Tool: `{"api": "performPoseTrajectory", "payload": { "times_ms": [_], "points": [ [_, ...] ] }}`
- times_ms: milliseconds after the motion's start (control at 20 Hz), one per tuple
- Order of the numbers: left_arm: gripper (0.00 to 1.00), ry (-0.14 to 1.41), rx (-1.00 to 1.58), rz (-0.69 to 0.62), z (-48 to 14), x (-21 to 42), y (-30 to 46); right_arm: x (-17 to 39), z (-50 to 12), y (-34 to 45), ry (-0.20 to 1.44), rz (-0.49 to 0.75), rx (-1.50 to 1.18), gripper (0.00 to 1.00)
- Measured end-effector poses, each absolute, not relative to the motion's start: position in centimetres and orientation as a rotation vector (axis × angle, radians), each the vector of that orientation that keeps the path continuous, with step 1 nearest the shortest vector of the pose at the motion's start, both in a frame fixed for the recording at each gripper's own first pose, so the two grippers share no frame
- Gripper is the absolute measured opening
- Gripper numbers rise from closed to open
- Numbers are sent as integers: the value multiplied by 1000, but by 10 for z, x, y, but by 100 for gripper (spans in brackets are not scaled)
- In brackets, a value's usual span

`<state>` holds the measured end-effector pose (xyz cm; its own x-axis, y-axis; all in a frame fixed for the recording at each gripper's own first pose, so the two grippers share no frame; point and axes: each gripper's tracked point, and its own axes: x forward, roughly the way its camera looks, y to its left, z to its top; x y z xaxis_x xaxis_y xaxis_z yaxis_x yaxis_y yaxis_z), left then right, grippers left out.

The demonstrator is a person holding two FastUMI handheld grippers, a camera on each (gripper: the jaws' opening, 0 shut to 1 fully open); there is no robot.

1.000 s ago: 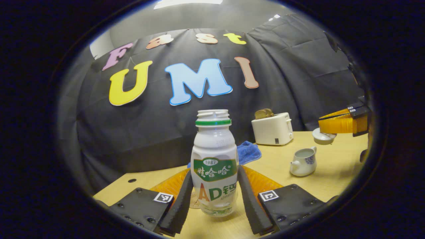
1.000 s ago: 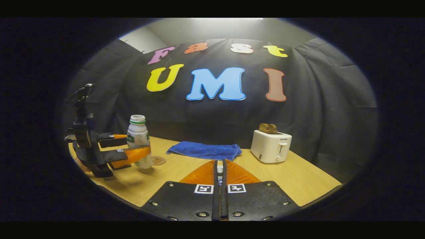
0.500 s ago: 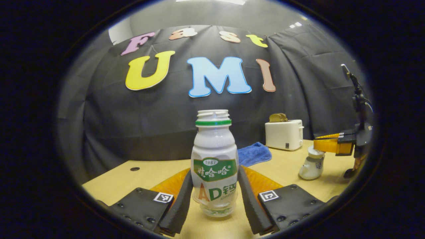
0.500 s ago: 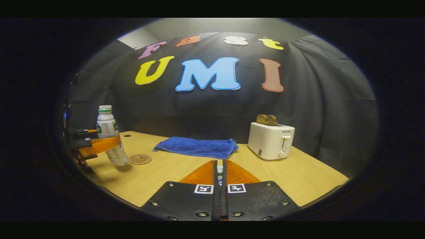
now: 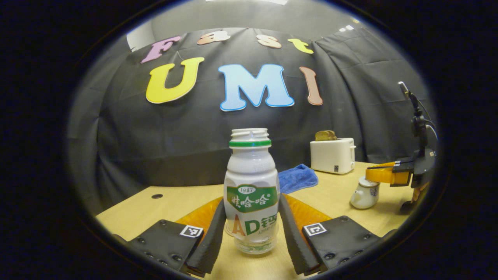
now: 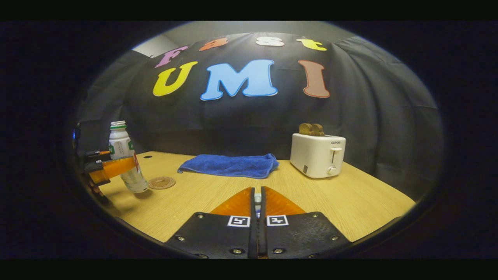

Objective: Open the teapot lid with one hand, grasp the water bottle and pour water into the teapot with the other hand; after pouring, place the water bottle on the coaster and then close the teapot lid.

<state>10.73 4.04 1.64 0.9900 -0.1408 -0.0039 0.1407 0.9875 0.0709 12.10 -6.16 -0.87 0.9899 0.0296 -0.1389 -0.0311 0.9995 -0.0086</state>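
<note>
A white water bottle with a green label and no cap stands upright between my left gripper's fingers, which press on both its sides. In the right gripper view the same bottle leans slightly, its base low over the table just left of the round brown coaster, with the left gripper around it. At the far right, the white teapot stands with its lid on. My right gripper sits on that lid. Its fingers are shut with a small pale knob between them.
A white toaster with bread in it stands at the back right of the wooden table. A folded blue cloth lies at the back middle. The black cloth wall rises behind the table.
My right gripper has come down with the lid, which hung above the open teapot and now rests on it. My left gripper and bottle have moved away from the teapot, beside the coaster.
</note>
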Motion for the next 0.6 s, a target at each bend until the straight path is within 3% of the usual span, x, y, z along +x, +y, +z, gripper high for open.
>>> {"api": "performPoseTrajectory", "payload": {
  "times_ms": [50, 150, 200, 250, 300, 350, 400, 500, 550, 600],
  "points": [
    [87, 1, 68, -140, 15, 107, 40, 119, -9, -62, 141, 32, -4, 1],
    [87, 9, 63, -127, 12, 108, 42, 119, -8, -61, 142, 37, 12, 8],
    [79, 20, 66, -111, 8, 110, 45, 119, -7, -58, 133, 48, 9, 16],
    [79, 24, 64, -101, 6, 110, 48, 113, 1, -57, 114, 52, 3, 13],
    [86, 24, 57, -94, 7, 111, 51, 107, 11, -57, 83, 50, -2, 52],
    [86, 22, 44, -97, 8, 113, 52, 102, 19, -57, 48, 46, -5, 48],
    [87, 28, 33, -103, 8, 115, 50, 98, 26, -57, 18, 45, -6, 79],
    [75, 37, 26, -100, 10, 125, 54, 90, 35, -52, -21, 62, 30, 84],
    [79, 45, 7, -105, 12, 133, 55, 87, 40, -48, -38, 75, 41, 84],
    [75, 48, -15, -120, 13, 138, 51, 86, 42, -48, -46, 73, 37, 83]
  ]
}}
